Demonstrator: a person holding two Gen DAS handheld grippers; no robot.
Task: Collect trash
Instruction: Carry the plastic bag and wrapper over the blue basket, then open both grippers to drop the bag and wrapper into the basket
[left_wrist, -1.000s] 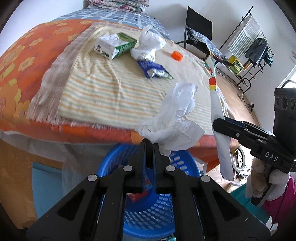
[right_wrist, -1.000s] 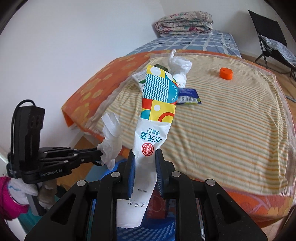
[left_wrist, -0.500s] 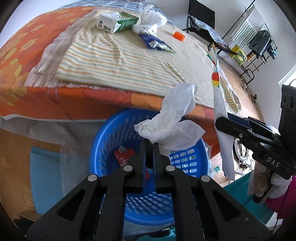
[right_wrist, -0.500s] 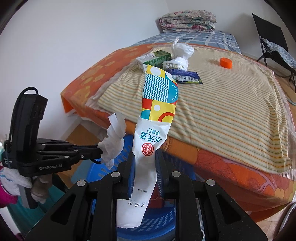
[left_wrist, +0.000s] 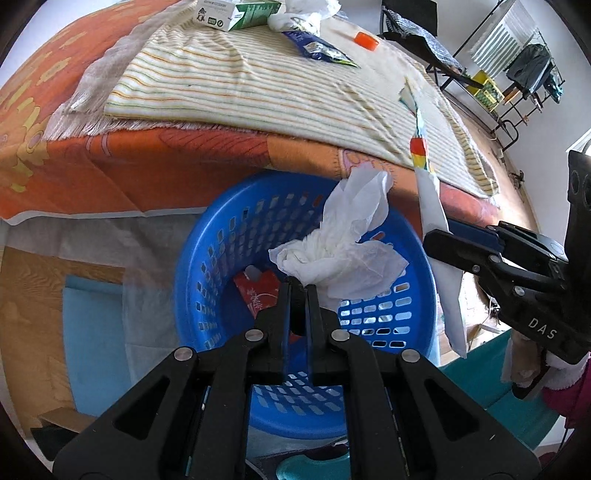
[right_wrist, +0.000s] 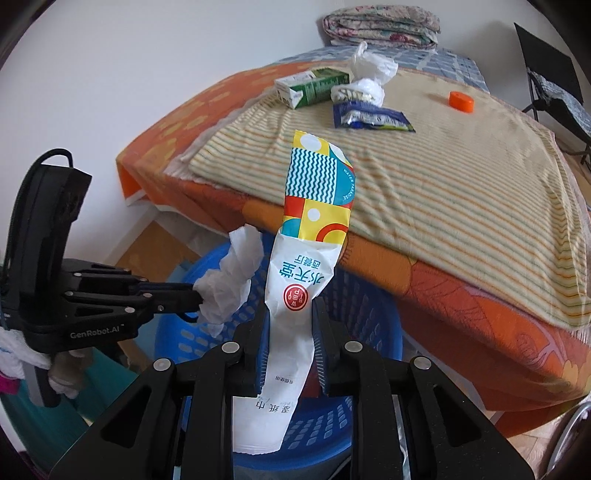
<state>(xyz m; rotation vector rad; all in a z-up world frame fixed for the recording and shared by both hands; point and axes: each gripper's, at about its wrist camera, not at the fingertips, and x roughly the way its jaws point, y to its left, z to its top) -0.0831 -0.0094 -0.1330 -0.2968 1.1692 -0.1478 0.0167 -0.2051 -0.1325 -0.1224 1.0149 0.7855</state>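
My left gripper (left_wrist: 298, 291) pinches a crumpled tissue (left_wrist: 343, 243) above the blue basket (left_wrist: 221, 258); my right gripper (right_wrist: 290, 317) clamps a long paper wrapper (right_wrist: 306, 266) over it too. I judge the wrapper, released, could catch the rim and tip out. Carton (right_wrist: 312, 86), packet (right_wrist: 369, 116) and orange cap (right_wrist: 461, 100) wait near the bed's far edge.

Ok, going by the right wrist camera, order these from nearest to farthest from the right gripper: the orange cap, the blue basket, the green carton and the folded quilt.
From the right gripper:
1. Blue basket, directly below it.
2. Green carton, on the striped cloth, far left.
3. Orange cap, on the cloth, far right; too close to the carton to rank firmly.
4. Folded quilt, against the back wall.
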